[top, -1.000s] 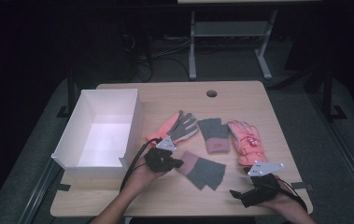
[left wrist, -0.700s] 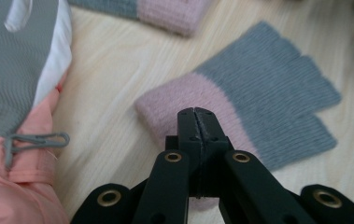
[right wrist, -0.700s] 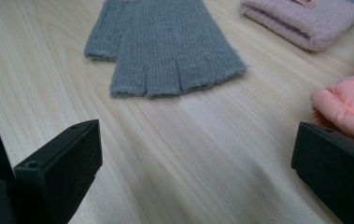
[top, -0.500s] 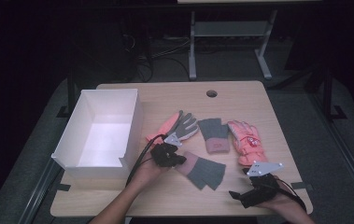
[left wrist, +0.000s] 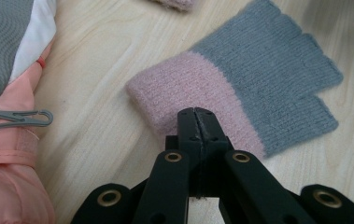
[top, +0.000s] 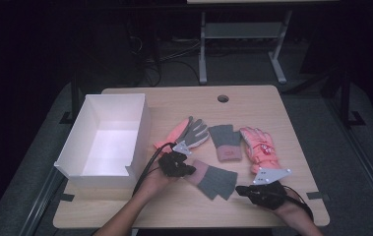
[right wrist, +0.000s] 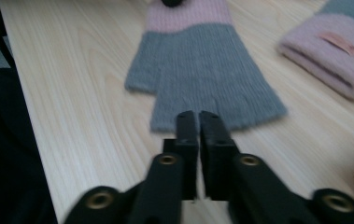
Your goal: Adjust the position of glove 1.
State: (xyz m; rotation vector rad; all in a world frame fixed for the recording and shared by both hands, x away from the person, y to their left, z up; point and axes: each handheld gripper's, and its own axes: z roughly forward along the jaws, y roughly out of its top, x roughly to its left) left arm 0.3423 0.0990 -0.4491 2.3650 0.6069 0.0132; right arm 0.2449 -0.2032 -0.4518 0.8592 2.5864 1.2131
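A fingerless knit glove (top: 216, 181), grey with a pink cuff, lies flat on the wooden table (top: 174, 101) between my two grippers. My left gripper (top: 190, 169) is shut, and in the left gripper view its tips (left wrist: 197, 114) sit over the edge of the pink cuff (left wrist: 184, 91); I cannot tell whether they pinch fabric. My right gripper (top: 240, 189) points at the glove's finger end (right wrist: 212, 79). Its jaws have just closed, with nothing between them, and their tips (right wrist: 198, 115) stop just short of the knit.
An open white box (top: 106, 140) stands at the table's left. Behind the grippers lie a second fingerless glove (top: 226, 142), a pink padded glove (top: 258, 147) and a pink-and-grey glove (top: 189, 132) with a grey clip (left wrist: 20, 116). A round hole (top: 223, 98) is at the back.
My left gripper has edged a little toward the pink cuff. The right hand has stayed where it was.
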